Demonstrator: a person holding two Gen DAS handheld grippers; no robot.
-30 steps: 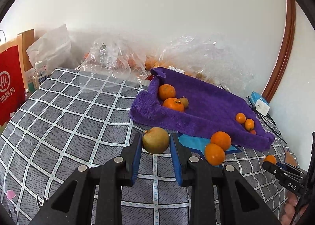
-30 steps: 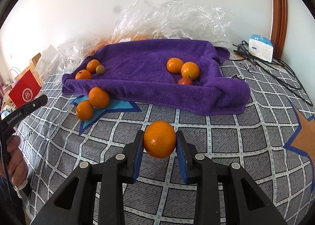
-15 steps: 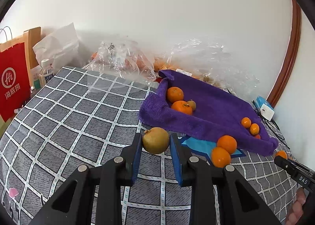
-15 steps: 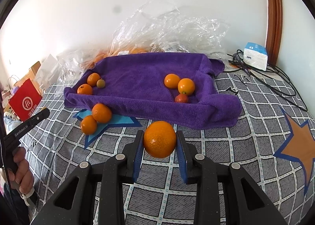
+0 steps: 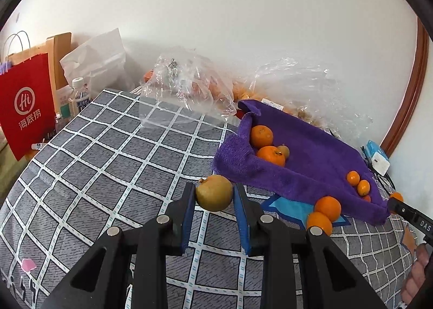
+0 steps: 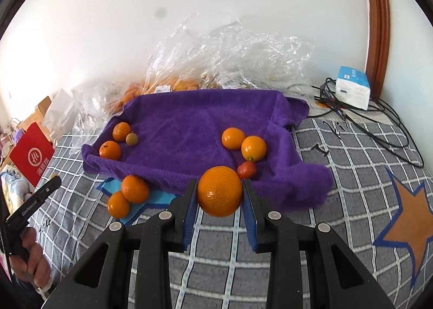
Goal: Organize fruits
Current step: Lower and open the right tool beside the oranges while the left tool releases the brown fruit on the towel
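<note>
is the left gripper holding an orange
No, the left gripper is shut on a brownish-green fruit; the orange sits in the right gripper.

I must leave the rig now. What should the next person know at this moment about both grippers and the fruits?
Left gripper: shut on a brownish-green fruit, held above the checked cover.
Right gripper: shut on a large orange, near the front edge of the purple towel.
Done: on the towel, two oranges and a small brownish fruit at its left end; two oranges and a small red fruit at its right.
Left: place both held fruits; two oranges lie on the cover before the towel.
</note>
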